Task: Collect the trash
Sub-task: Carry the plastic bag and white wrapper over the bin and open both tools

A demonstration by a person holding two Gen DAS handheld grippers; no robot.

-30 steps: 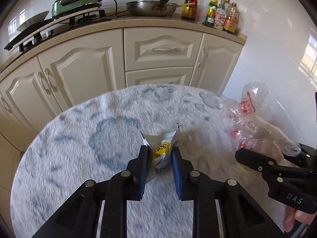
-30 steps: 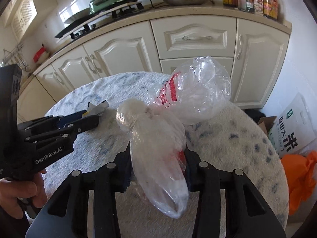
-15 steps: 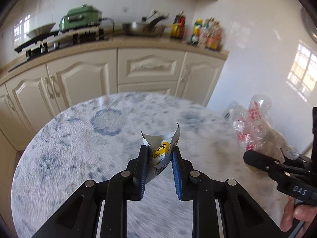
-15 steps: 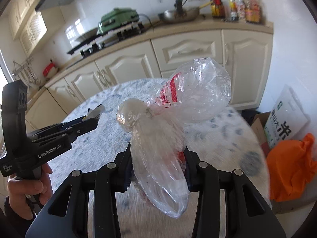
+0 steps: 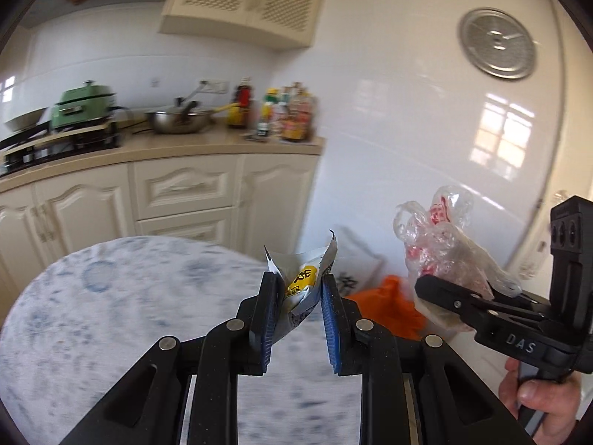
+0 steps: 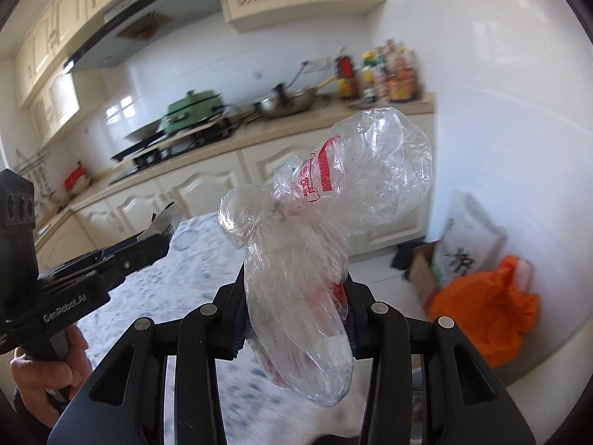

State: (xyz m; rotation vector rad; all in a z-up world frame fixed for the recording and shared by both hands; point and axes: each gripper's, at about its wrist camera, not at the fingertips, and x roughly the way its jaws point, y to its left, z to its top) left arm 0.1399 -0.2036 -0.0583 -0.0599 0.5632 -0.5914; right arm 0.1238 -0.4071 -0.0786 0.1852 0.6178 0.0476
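My left gripper [image 5: 299, 289] is shut on a crumpled silver and yellow wrapper [image 5: 302, 283], held up in the air over the far edge of the round marble table [image 5: 111, 315]. My right gripper [image 6: 296, 298] is shut on a knotted clear plastic bag [image 6: 333, 200] with red print, raised above the table. In the left wrist view the right gripper [image 5: 426, 287] and the plastic bag [image 5: 441, 244] show at the right. In the right wrist view the left gripper [image 6: 163, 239] shows at the left, with a corner of the wrapper [image 6: 163, 220] sticking out.
An orange bag [image 6: 481, 315] sits on the floor by the white wall, beside a white printed sack [image 6: 467, 244] and a cardboard box [image 6: 418, 267]. Cream cabinets [image 5: 185, 193] and a counter with a pan [image 5: 178, 120], bottles and a green cooker lie beyond the table.
Both grippers have risen and swung right with their loads still held. The view now reaches past the table edge, with the floor and the orange bag showing.
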